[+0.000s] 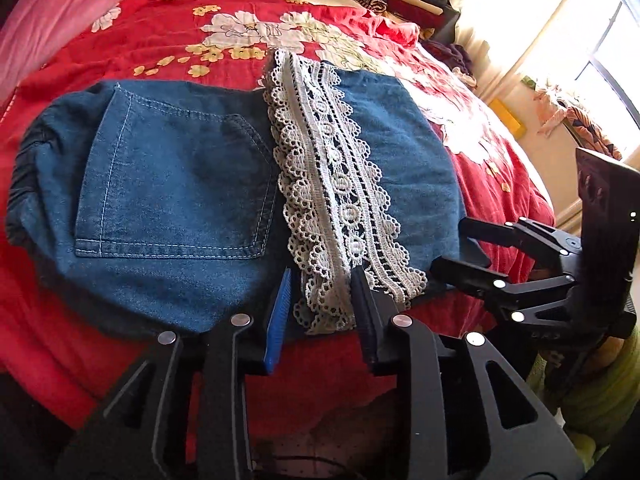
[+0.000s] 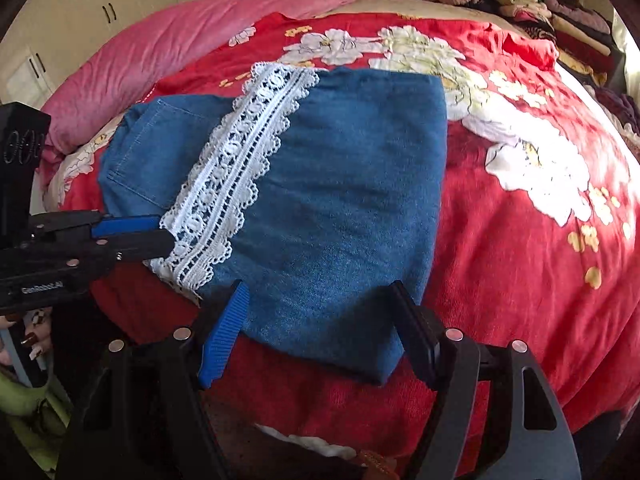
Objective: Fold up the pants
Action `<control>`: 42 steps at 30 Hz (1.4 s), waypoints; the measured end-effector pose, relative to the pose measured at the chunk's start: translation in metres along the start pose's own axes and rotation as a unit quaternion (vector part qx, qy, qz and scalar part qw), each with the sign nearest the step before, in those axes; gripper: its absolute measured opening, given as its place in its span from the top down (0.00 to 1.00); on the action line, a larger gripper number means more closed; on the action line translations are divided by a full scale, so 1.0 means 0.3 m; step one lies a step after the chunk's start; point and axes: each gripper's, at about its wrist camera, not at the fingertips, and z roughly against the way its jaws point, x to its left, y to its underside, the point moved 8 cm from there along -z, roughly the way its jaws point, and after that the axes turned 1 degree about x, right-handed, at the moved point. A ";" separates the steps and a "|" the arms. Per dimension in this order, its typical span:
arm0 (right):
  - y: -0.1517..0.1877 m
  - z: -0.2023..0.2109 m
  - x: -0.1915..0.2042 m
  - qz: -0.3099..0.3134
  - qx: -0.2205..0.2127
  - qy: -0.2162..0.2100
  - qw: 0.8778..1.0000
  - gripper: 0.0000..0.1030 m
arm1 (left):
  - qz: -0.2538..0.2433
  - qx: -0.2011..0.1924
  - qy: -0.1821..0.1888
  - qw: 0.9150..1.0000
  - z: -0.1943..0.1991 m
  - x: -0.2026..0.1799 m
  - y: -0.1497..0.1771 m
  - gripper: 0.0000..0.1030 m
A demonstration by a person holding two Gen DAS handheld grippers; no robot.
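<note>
In the left wrist view, the left gripper (image 1: 322, 312) sat nearest the camera, its fingers spread apart on either side of the near end of the lace trim (image 1: 332, 184), not pinching it. The pants (image 1: 172, 184) were blue denim, folded into a compact block and lying flat on the bed's red flowered bedspread (image 1: 160, 28). A back pocket (image 1: 176, 180) with pale stitching faced up on the left half, the white lace strip ran across the middle, and plain denim lay to its right. The right gripper (image 1: 460, 248) reached in from the right, its fingertips at the near right corner of the denim; whether it pinched the cloth could not be told there.

In the right wrist view, the right gripper (image 2: 320, 320) stood spread wide, its fingers astride the near edge of the pants (image 2: 340, 200). The left gripper (image 2: 160, 232) lay at the near end of the lace trim (image 2: 240, 160). A pink blanket (image 2: 180, 40) lay along the far left of the bedspread (image 2: 520, 260).
</note>
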 end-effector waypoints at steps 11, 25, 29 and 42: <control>-0.032 0.111 -0.003 -0.007 -0.041 0.010 0.999 0.31 | -0.007 -0.032 0.002 0.999 0.066 -0.014 -0.044 0.62; -0.145 0.251 -0.026 -0.016 -0.088 0.034 0.995 0.31 | -0.004 -0.084 -0.002 0.996 0.190 0.000 -0.100 0.35; -0.183 0.287 -0.036 -0.024 -0.106 0.047 0.993 0.04 | 0.002 -0.095 -0.006 0.995 0.218 0.023 -0.108 0.30; -0.341 0.341 0.046 0.009 -0.132 0.057 0.990 0.04 | 0.021 -0.123 -0.041 0.991 0.289 0.118 -0.110 0.10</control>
